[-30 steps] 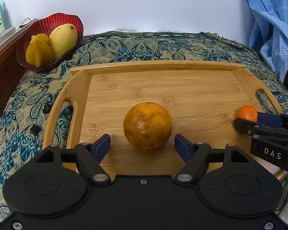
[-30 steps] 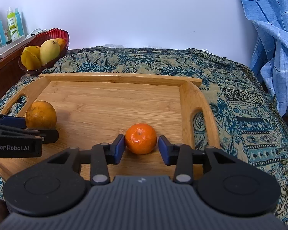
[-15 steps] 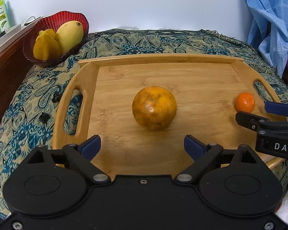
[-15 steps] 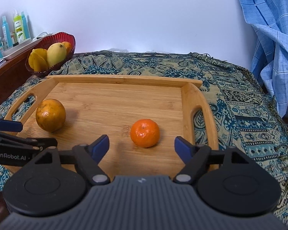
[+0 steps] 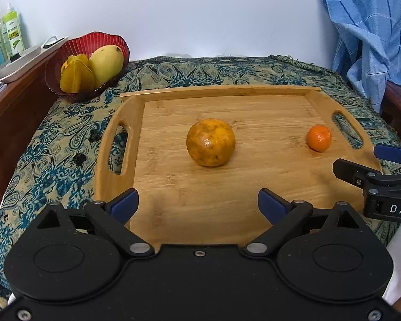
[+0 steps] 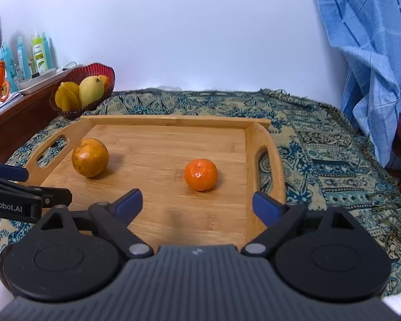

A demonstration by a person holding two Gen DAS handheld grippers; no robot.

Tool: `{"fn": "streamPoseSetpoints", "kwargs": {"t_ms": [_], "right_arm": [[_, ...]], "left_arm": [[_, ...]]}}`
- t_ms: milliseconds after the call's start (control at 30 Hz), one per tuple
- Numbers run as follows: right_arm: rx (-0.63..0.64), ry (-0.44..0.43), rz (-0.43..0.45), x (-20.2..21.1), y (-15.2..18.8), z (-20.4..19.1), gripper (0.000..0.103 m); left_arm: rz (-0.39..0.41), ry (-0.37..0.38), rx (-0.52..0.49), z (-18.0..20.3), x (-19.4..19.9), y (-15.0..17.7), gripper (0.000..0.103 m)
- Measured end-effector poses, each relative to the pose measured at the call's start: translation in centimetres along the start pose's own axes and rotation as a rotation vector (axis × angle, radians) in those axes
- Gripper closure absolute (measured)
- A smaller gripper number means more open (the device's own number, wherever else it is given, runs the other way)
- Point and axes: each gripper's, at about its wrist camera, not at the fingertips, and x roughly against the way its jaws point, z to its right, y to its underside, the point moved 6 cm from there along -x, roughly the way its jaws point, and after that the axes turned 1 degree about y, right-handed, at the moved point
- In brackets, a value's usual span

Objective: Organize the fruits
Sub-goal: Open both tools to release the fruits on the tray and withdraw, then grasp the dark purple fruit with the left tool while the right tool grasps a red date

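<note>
- Now both fruits sit loose on the wooden tray [image 5: 254,208], which lies on the patterned cloth [image 5: 66,139] covering the desk: the large orange [image 5: 210,142] left of the middle, the small mandarin [image 5: 319,137] near the right handle.
- Left tongs [image 5: 197,200] are spread wide and opening, with nothing between the blue pads; the orange rests well ahead of them, untouched.
- Right tongs [image 6: 197,202] are likewise apart and opening, empty; the mandarin [image 6: 200,174] stands just beyond the tips, clear of both pads.
- Each fruit lies roughly in line with its own tongs, which suggests each was set down by that hand and the wide jaws are there to clear the fruit's sides without nudging it.
- Spacing looks deliberate: the two round fruits are well apart, so neither can knock the other, and the tray's raised rim would stop a roll.
- A red bowl [image 5: 66,53] at the far left holds a mango [image 5: 105,65] and a starfruit [image 5: 76,76], likely the stock to sort from.
- Judging by this, two placements are done and more fruit probably awaits.
</note>
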Motion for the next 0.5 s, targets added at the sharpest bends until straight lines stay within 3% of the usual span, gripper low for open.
{"fn": "streamPoseSetpoints", "kwargs": {"t_ms": [167,500], "right_arm": [[-0.014,-0.03,0.039,1.7,0.6,-0.4,0.002],[-0.01,0.011,0.085,4.2,2.7,-0.8,0.0]], "left_arm": [[0.026,0.02,0.011,0.1,1.8,1.2,0.006],[0.089,0.04,0.024,0.2,4.7,4.3,0.0]]}}
